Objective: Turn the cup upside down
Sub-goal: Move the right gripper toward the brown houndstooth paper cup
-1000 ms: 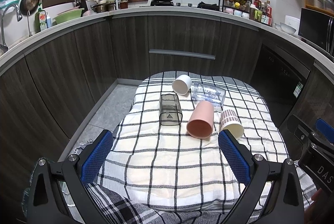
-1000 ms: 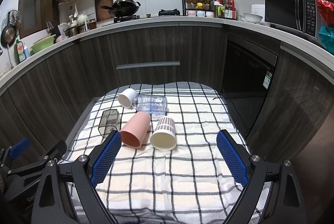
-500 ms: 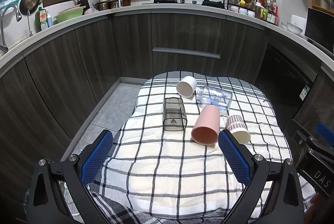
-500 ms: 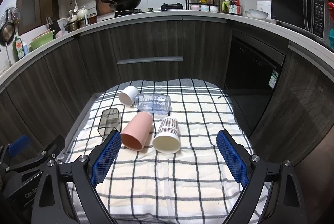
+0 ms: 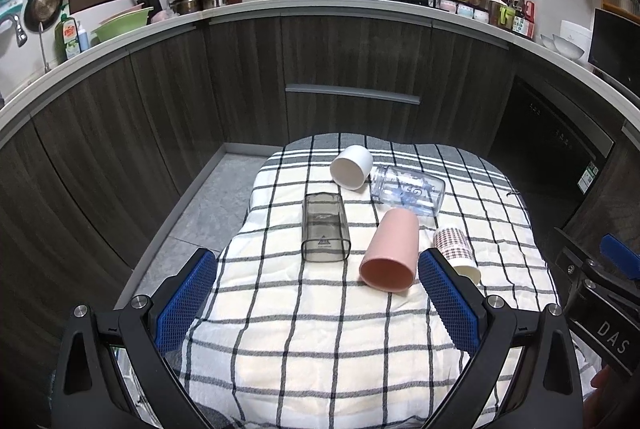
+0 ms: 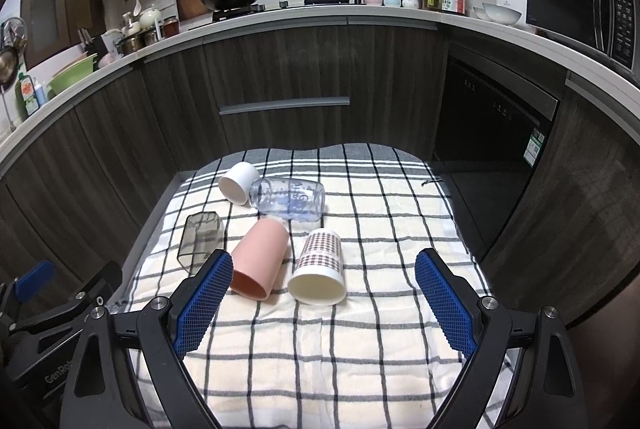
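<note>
Several cups lie on their sides on a checked cloth (image 5: 320, 329): a pink cup (image 5: 390, 251) (image 6: 260, 261), a patterned white cup (image 5: 456, 253) (image 6: 320, 273), a smoky square cup (image 5: 324, 229) (image 6: 200, 237), a white cup (image 5: 351, 167) (image 6: 239, 183) and a clear printed glass (image 5: 408, 189) (image 6: 288, 197). My left gripper (image 5: 316, 303) is open and empty, short of the cups. My right gripper (image 6: 324, 303) is open and empty, just short of the patterned cup.
Dark curved kitchen cabinets (image 5: 352, 101) ring the cloth-covered table. A dishwasher front (image 6: 496, 117) stands to the right. The floor (image 5: 208, 205) shows at the left. The other gripper's body shows at each view's edge (image 5: 596, 293) (image 6: 52, 305).
Both grippers rose slightly and tilted; the cups now sit a little lower and closer in both views. No cup has moved. Both grippers stayed open.
</note>
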Demonstrator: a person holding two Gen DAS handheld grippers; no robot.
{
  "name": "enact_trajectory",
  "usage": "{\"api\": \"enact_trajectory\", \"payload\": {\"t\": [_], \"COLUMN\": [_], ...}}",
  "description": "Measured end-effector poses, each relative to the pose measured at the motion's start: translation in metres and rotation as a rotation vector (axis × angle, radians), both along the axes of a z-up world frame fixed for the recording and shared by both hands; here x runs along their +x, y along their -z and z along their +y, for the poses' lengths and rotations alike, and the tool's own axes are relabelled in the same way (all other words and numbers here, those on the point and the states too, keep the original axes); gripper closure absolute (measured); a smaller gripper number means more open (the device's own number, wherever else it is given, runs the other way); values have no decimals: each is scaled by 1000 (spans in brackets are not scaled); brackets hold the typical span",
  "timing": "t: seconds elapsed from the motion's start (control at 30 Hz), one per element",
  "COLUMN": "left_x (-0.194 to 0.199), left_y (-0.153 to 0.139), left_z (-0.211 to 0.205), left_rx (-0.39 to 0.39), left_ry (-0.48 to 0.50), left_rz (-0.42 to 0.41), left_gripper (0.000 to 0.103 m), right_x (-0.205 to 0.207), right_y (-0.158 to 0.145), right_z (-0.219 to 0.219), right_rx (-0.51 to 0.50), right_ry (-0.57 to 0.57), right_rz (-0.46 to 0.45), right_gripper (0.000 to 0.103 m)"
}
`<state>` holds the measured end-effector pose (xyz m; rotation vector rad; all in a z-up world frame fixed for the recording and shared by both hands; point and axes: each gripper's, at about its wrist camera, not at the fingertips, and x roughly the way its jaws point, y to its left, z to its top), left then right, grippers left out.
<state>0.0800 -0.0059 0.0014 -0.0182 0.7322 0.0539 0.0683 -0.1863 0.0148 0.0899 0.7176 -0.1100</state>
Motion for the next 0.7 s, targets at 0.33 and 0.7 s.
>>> {"api": "enact_trajectory", "payload": {"t": [0.33,0.7], "left_x": [31,67], "left_y": [4,26], "left_z": [-5,-4], "left_rx": [4,-15], "left_ry": [9,4], "left_rz": [16,50], "left_gripper": [0,0], "right_x": [35,77], "right_y": [9,34], "right_z": [-8,-9], "right_rx": [6,-4], "right_ry": [12,12], "right_rz": [42,116], "right_gripper": [11,11]}}
